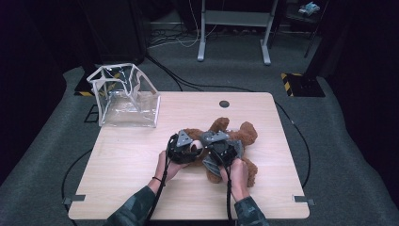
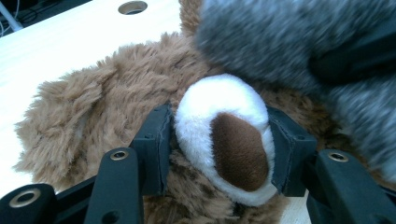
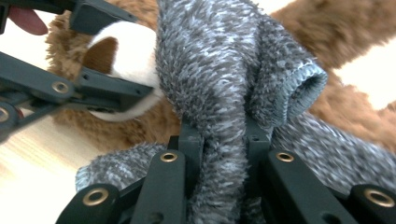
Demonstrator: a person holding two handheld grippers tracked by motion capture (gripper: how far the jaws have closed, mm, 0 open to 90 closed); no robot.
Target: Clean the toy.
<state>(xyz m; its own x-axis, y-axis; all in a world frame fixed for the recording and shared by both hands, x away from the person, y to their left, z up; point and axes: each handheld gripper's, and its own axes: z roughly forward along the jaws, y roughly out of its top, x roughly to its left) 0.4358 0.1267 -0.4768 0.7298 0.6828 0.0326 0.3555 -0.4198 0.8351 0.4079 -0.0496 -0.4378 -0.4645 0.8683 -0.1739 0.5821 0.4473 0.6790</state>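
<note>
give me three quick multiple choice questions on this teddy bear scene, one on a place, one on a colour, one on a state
1. Where does the clear bag stand on the table?
A. the far left corner
B. the near right corner
C. on top of the bear

2. What colour is the fuzzy garment that the right claw holds?
A. red
B. grey
C. yellow

3. How does the left claw stand at the bear's muzzle?
A. open and well clear of it
B. closed on it from both sides
C. closed on the bear's ear

Answers:
1 A: the clear bag sits at the far left corner of the table.
2 B: the right claw pinches a grey garment.
3 B: the left claw has one pad each side of the white muzzle of the teddy bear.
</note>
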